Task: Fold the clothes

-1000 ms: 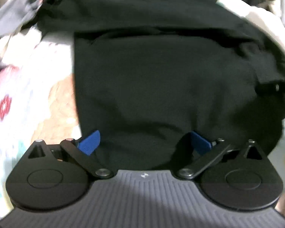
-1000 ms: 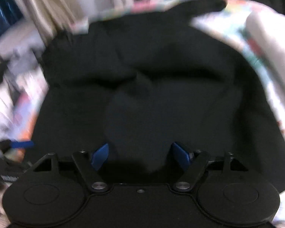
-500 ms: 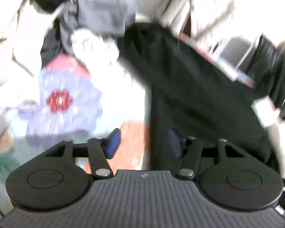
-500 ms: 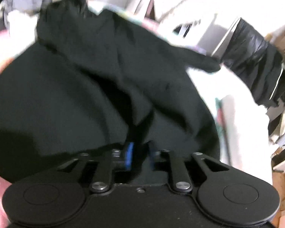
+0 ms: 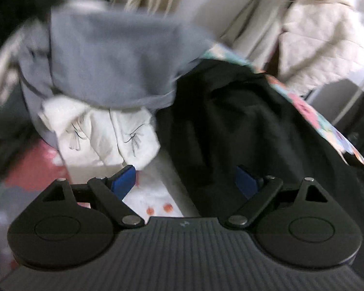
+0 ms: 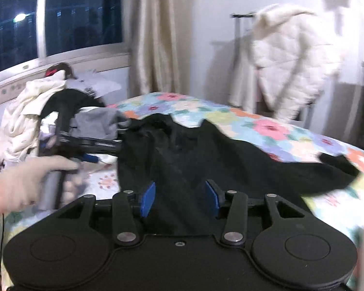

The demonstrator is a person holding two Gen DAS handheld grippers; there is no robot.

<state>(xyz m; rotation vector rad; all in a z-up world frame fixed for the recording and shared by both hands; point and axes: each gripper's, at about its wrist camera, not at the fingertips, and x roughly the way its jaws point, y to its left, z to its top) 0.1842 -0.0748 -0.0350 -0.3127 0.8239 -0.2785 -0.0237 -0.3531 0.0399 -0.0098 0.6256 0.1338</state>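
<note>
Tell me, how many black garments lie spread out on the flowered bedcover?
1: the black garment lies across the flowered bedcover, before both open grippers. More dark cloth may be hidden in the pile at the left.

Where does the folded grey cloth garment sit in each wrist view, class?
Left wrist view: the folded grey cloth garment fills the upper left, above a white garment.
Right wrist view: it lies small at middle left, behind the left gripper.
Shared landmark: the white quilted jacket hanging at upper right.
</note>
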